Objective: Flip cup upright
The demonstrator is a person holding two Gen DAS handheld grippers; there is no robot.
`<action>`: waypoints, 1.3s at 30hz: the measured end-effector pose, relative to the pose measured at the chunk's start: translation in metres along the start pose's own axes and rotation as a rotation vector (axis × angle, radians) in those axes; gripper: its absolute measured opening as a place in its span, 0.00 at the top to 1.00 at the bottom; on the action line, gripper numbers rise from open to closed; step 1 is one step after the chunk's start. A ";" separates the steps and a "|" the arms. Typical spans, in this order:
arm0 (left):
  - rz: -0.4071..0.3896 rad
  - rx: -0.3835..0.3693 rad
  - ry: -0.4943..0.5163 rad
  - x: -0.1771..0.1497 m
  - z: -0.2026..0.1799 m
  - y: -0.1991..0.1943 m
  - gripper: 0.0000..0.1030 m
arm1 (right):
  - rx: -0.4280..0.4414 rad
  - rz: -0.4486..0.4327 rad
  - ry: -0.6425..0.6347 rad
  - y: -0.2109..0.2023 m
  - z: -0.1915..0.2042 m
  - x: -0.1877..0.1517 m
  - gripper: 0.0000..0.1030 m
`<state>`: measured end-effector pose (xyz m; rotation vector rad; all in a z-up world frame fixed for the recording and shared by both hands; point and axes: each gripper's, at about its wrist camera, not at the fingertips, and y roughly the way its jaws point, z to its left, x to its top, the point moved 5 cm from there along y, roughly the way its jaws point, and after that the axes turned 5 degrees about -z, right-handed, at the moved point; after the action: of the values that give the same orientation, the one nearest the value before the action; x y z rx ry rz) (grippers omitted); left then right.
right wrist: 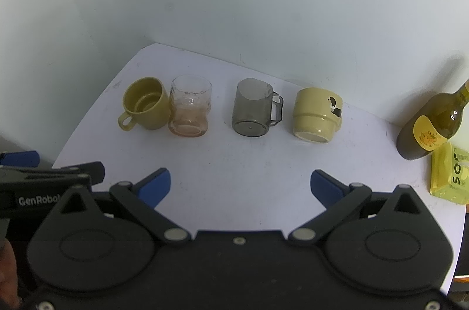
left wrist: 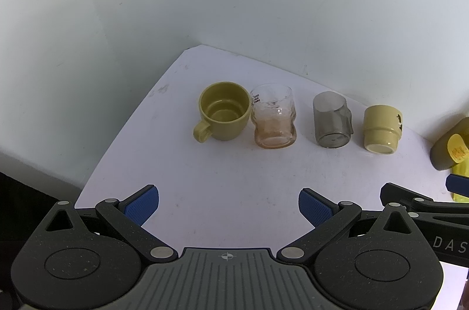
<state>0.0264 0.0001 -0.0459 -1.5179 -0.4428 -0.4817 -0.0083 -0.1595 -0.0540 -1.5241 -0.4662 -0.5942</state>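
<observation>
Four cups in a row on white table (right wrist: 263,163): olive mug (right wrist: 145,107), clear glass (right wrist: 190,106), grey glass mug (right wrist: 254,112), cream mug (right wrist: 317,115). One bottle (right wrist: 431,122), one yellow packet (right wrist: 448,172) at right. Left gripper (left wrist: 228,206) and right gripper (right wrist: 240,187) both spread wide, holding nothing, well short of cups.

Both wrist cams sit low at the table's (left wrist: 240,178) 6 o'clock edge, facing 12, sharing the cup row (right wrist: 252,112).
</observation>
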 end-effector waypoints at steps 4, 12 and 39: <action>0.002 0.001 -0.002 0.000 0.001 0.000 0.00 | 0.000 0.002 0.001 0.000 0.001 -0.001 0.00; -0.009 -0.002 0.000 -0.001 0.006 -0.001 0.00 | 0.005 0.002 0.002 0.001 0.003 -0.003 0.00; -0.287 -0.067 -0.057 0.002 0.009 -0.033 0.00 | 0.034 -0.119 0.010 -0.017 0.001 -0.005 0.00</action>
<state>0.0100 0.0095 -0.0178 -1.5422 -0.7007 -0.6836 -0.0223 -0.1578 -0.0441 -1.4680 -0.5596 -0.6835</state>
